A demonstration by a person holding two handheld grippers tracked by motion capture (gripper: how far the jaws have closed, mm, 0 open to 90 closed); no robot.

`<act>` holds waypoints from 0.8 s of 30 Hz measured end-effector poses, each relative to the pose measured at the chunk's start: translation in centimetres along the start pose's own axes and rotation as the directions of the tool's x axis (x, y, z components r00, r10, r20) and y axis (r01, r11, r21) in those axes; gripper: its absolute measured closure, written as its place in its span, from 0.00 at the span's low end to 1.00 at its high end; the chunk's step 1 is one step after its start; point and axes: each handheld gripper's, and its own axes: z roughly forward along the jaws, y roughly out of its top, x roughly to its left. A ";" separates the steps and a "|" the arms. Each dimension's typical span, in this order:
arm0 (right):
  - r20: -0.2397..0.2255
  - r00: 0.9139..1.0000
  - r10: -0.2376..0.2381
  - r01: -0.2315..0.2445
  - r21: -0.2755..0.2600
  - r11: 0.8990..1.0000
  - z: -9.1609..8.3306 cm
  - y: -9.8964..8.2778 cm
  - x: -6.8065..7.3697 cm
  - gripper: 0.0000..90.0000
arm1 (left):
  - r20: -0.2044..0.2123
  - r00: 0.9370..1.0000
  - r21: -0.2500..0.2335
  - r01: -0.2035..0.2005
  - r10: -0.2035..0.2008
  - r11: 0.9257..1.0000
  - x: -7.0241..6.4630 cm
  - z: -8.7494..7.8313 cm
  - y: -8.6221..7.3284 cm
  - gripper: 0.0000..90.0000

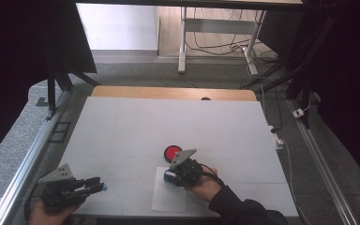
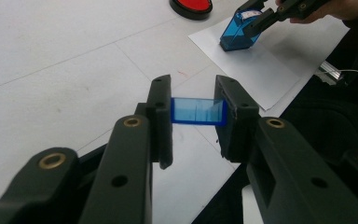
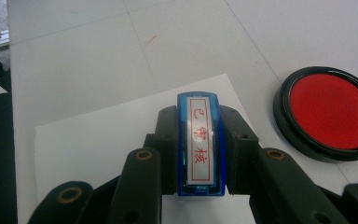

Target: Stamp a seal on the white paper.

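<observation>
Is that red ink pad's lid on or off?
Off. The ink pad lies open, its red surface bare inside the black rim, beside the paper sheet.

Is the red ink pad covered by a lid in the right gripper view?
No, the red ink pad lies open, its red surface fully exposed inside the black rim, beside the sheet of paper.

Beyond your surface's (image 1: 122, 126) far edge there's a bare wooden strip (image 1: 168, 93). Aluminium rails (image 1: 23, 164) run along its left and right edges. You've got grey floor (image 1: 136, 70) behind it, white desk legs (image 1: 183, 42) with loose cables (image 1: 215, 47), and a white plug (image 1: 301, 112) off the far right corner. Black curtains (image 1: 18, 56) hang on both sides.
</observation>
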 end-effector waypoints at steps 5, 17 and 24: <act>0.037 0.999 -0.035 0.035 0.004 0.999 0.1 0.1 0.7 0.80 | 0.000 1.000 0.000 0.001 -0.001 1.000 0.0 0.0 0.0 0.76; 0.029 0.999 -0.015 0.015 -0.012 1.000 0.1 -0.1 0.6 0.80 | -0.002 1.000 0.002 0.003 -0.003 1.000 0.0 0.0 0.0 0.76; -0.027 0.999 0.038 -0.038 -0.031 0.999 0.1 -0.5 -0.5 0.80 | -0.001 1.000 0.003 0.004 -0.004 1.000 0.0 0.0 0.0 0.76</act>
